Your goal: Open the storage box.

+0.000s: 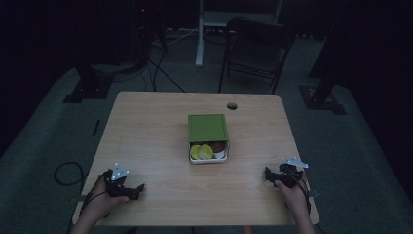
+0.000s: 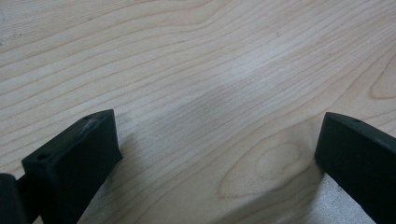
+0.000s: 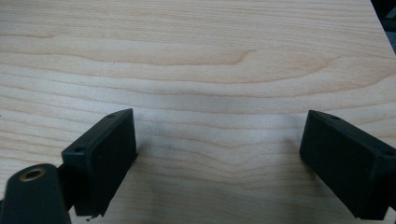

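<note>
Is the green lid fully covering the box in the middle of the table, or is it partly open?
Partly open. In the high view the green lid covers only the far part of the box; the near end is uncovered, showing yellow and reddish-brown food.

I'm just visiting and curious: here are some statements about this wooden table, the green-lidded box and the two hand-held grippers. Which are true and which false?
1. The green lid of the small white box covers it fully. False: the near end is uncovered, and yellow and dark reddish food shows inside.
2. The left gripper has its jaws apart with nothing between them. True.
3. The right gripper holds the box. False: it is near the light wooden table's near right corner, apart from the box, jaws open.
4. The box sits near the middle of the table. True.
5. A dark folding chair stands on the floor beyond the table. True.
</note>
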`<state>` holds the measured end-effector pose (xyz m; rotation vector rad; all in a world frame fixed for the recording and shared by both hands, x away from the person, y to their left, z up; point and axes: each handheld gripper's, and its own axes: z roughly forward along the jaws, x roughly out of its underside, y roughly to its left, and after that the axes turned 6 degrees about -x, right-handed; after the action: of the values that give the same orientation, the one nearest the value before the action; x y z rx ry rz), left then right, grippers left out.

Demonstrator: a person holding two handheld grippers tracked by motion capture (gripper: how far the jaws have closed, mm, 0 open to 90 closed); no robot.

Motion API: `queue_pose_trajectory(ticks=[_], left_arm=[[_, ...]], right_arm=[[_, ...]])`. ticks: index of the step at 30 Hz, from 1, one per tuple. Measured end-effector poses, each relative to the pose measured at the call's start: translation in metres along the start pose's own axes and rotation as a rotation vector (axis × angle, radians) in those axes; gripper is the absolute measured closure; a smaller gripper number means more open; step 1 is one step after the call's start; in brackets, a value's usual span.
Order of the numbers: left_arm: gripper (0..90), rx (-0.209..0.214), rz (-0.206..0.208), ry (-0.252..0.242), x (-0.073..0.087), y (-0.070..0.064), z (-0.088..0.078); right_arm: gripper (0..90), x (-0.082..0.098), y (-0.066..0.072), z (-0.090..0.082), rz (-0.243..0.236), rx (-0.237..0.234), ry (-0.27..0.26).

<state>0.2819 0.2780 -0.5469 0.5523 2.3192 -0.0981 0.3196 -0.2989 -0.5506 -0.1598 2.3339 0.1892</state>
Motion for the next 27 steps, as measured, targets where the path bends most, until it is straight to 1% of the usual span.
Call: queue_pose_trajectory(ticks=[5,7,8,9,10,11,12,13,14,15,16,17,18,19,21,22,23,24,26,27], left_arm=[[0.2,0.006,0.013,-0.003,-0.001,0.001,0.0],[0.2,-0.002,0.042,-0.014,-0.001,-0.001,0.0],[0.3,-0.019,0.087,-0.037,-0.002,-0.003,-0.001],[0.3,-0.019,0.087,-0.037,-0.002,-0.003,-0.001],[0.3,-0.027,0.101,-0.038,-0.003,-0.005,-0.001],[0.4,-0.033,0.117,-0.037,-0.004,-0.006,-0.001],[0.4,-0.045,0.151,-0.036,-0.006,-0.009,-0.001],[0.7,-0.045,0.151,-0.036,-0.006,-0.009,-0.001],[1.9,-0.051,0.179,-0.036,-0.009,-0.013,-0.002],[2.6,-0.055,0.191,-0.038,-0.01,-0.014,-0.002],[3.4,-0.055,0.191,-0.038,-0.01,-0.014,-0.002],[4.6,-0.058,0.211,-0.037,-0.013,-0.017,-0.002],[4.6,-0.058,0.211,-0.037,-0.013,-0.017,-0.002],[4.5,-0.064,0.227,-0.049,-0.016,-0.02,-0.003],[4.6,-0.063,0.234,-0.053,-0.017,-0.021,-0.003],[4.6,-0.062,0.252,-0.066,-0.02,-0.025,-0.003],[4.6,-0.062,0.252,-0.066,-0.02,-0.025,-0.003],[4.6,-0.06,0.27,-0.07,-0.023,-0.03,-0.004],[4.6,-0.057,0.275,-0.078,-0.024,-0.032,-0.003],[4.6,-0.054,0.285,-0.08,-0.026,-0.034,-0.003]], right_arm=[[10.4,0.0,0.0,0.0,0.0,0.0,0.0],[10.4,0.0,0.0,0.0,0.0,0.0,0.0],[10.4,0.0,0.0,0.0,0.0,0.0,0.0],[10.4,0.0,0.0,0.0,0.0,0.0,0.0],[10.4,0.0,0.0,0.0,0.0,0.0,0.0],[10.4,0.0,0.0,0.0,0.0,0.0,0.0],[10.4,0.0,0.0,0.0,0.0,0.0,0.0],[10.4,0.0,0.0,0.0,-0.001,0.0,0.0],[10.4,0.0,0.0,0.0,0.0,0.0,0.0],[10.4,0.0,0.0,0.0,0.0,0.0,0.0],[10.4,0.0,0.0,0.0,0.0,0.0,0.0],[10.4,0.0,0.0,0.0,0.0,-0.001,0.0],[10.4,0.0,0.0,0.0,0.0,0.0,0.0],[10.4,0.0,0.0,0.0,0.0,0.0,0.0],[10.4,0.0,0.0,0.0,-0.001,0.0,0.0],[10.4,0.0,0.0,0.0,-0.001,0.0,0.001],[10.4,0.0,0.0,0.0,-0.001,0.0,0.0],[10.4,0.0,0.0,0.0,-0.001,0.0,0.0],[10.4,0.0,0.0,0.0,-0.001,0.0,0.0],[10.4,0.0,0.0,0.0,-0.001,0.0,0.0]])
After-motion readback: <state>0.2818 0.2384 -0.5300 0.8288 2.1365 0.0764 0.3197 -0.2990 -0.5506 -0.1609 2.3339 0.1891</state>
